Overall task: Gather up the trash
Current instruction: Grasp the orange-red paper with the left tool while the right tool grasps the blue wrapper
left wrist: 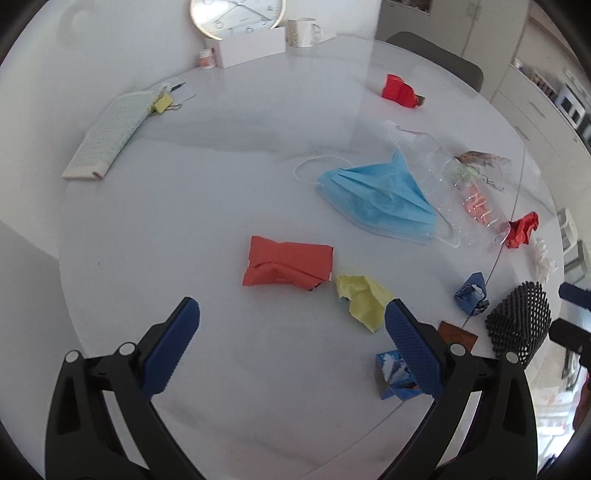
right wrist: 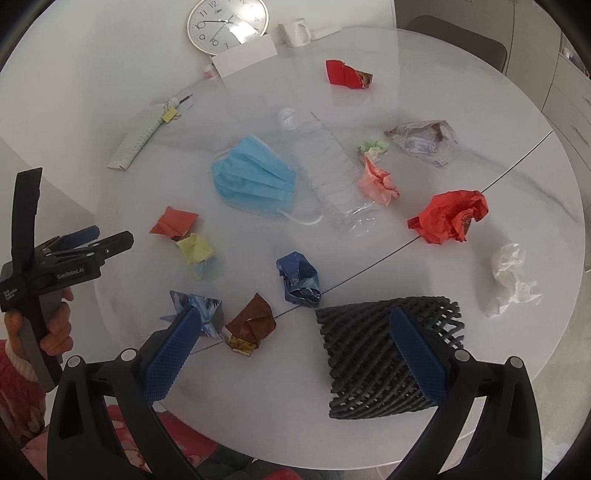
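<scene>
1. The round white surface point(right wrist: 517, 177) carries scattered trash across its middle and right half.
2. A clear plastic bottle point(right wrist: 328, 173) lies on its side near the middle, with a blue face mask point(right wrist: 255, 177) just beside it on the left.
3. A black mesh sleeve point(right wrist: 369, 362) lies at the near edge, between the fingers of the right tongs point(right wrist: 295, 354), which are spread wide and hold nothing.
4. The left tongs point(left wrist: 291, 343) are also spread wide and empty, over the near part of the surface, just short of an orange-red packet point(left wrist: 288, 266) and a crumpled yellow paper point(left wrist: 364, 297).
5. A crumpled red paper point(right wrist: 448, 216) and a white tissue wad point(right wrist: 511, 277) sit toward the right edge.
6. A crumpled clear wrapper point(right wrist: 424, 142) and a red folded paper point(right wrist: 347, 74) lie toward the far edge.
7. Small paper wads in pink point(right wrist: 378, 182) and green point(right wrist: 375, 146) lie beside the bottle; dark blue point(right wrist: 299, 277) and brown point(right wrist: 251, 326) ones lie nearer the near edge.
8. A clock point(right wrist: 227, 26), a white box point(right wrist: 245, 55) and a mug point(right wrist: 295, 31) stand at the far edge.
</scene>
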Demonstrator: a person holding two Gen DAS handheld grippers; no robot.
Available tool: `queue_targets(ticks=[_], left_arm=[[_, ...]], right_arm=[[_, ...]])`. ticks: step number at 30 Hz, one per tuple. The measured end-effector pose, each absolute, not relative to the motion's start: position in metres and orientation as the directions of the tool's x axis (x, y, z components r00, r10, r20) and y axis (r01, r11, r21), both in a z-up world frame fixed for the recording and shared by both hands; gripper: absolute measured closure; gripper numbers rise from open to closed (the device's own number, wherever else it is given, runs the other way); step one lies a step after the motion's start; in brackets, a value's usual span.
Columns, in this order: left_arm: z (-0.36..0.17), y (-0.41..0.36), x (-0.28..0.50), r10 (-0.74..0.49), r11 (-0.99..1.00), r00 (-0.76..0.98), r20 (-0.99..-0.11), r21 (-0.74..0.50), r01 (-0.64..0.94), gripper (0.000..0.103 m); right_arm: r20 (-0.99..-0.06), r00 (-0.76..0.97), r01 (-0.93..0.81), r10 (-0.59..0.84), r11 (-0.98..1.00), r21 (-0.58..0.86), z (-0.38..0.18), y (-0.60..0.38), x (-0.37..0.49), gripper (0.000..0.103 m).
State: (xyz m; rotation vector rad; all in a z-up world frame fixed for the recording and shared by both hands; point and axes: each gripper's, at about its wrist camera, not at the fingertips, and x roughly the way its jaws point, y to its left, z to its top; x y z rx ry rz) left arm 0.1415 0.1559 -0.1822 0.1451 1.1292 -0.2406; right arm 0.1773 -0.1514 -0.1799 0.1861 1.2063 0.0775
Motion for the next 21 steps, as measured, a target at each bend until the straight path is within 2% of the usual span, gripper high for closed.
queue_targets(ticks=[6,9,16,19,21], left_arm=[[-0.198,0.147,0.167,-0.162,0.737,0.368,-0.916,0.135,0.662,0.007],[-0.211,0.144,0.179,-0.158,0.595,0.313,-0.937,0.163,0.787,0.007],[-0.231,0.135,0.201,-0.192,0.397,0.190,-0.963,0.100,0.912,0.007],[-0.237,0.137,0.206,-0.227,0.352,0.151,-0.962,0.064,0.934,0.019],[-0.246,0.137,0.213,-0.226,0.328,0.125,-0.966,0.045,0.943,0.032]], right_arm=[[-0.940,0.305,0.057,0.150,0.983,0.176,-0.198,-0.141,0.198,0.002],[-0.949,0.279,0.039,0.148,0.986,0.165,-0.206,-0.137,0.204,0.002],[-0.967,0.212,0.048,0.142,0.987,0.155,-0.229,-0.141,0.226,0.002],[-0.968,0.202,0.075,0.147,0.984,0.164,-0.233,-0.144,0.234,0.002],[-0.971,0.191,0.095,0.144,0.982,0.164,-0.235,-0.146,0.237,0.002]])
